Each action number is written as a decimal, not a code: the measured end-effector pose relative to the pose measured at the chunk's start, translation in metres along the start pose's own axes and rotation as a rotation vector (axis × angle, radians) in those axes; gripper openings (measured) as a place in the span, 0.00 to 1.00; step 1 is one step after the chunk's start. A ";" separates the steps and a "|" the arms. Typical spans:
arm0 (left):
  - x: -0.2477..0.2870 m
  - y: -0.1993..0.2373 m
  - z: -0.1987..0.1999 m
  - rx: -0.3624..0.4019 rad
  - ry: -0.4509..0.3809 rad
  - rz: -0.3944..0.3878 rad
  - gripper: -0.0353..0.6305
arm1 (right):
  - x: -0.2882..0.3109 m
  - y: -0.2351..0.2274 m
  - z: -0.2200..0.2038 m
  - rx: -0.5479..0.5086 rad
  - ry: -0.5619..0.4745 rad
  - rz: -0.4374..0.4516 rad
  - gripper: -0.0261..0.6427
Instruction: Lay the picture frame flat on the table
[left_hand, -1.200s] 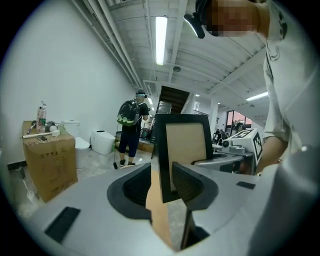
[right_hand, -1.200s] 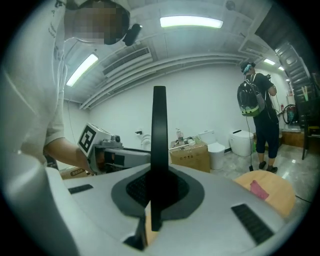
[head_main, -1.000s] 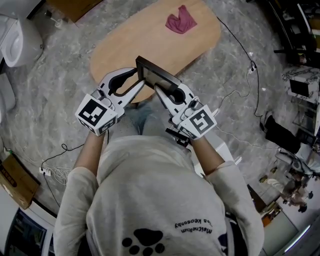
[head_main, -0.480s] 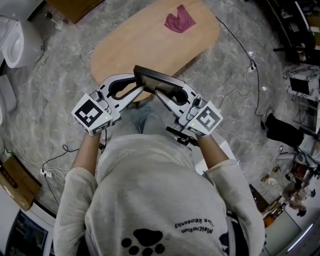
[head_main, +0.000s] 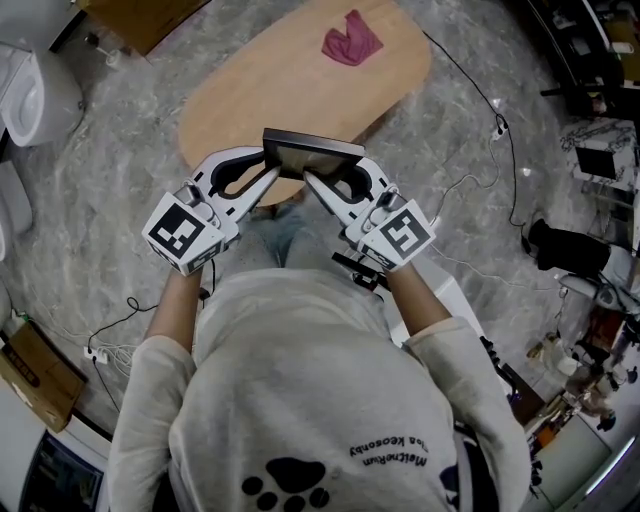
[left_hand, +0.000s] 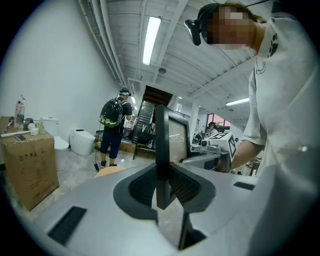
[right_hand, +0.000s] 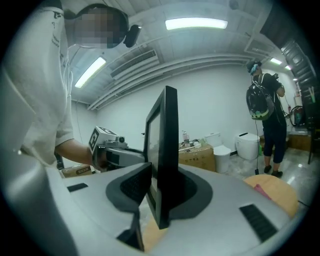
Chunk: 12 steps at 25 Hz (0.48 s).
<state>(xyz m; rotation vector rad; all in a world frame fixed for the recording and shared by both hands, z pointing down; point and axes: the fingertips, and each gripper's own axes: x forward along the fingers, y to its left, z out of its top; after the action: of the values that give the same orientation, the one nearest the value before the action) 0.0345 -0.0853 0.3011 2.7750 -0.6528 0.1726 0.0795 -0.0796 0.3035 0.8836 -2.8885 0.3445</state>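
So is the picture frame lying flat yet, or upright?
Upright: the picture frame stands on edge, face vertical in both gripper views, not flat on the table.

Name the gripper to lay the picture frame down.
Left gripper: its jaws have just been closing and now pinch the picture frame; the right gripper has just been opening, frame loose between its jaws.

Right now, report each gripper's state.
Left gripper: jaws have just been closing, now shut on the picture frame.
Right gripper: jaws just opened; frame stands between them, not gripped.
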 end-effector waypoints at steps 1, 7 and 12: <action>-0.001 0.001 0.000 0.002 -0.001 0.005 0.18 | 0.000 -0.001 0.000 0.001 -0.002 -0.019 0.21; -0.003 0.009 0.002 0.005 -0.012 0.044 0.18 | 0.001 -0.010 0.007 0.000 -0.021 -0.121 0.24; -0.007 0.015 -0.001 -0.001 -0.022 0.072 0.18 | 0.001 -0.014 0.008 0.000 -0.032 -0.190 0.25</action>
<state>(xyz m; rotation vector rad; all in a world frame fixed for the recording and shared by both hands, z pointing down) 0.0215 -0.0951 0.3042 2.7578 -0.7584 0.1573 0.0858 -0.0933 0.2984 1.1628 -2.8016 0.3154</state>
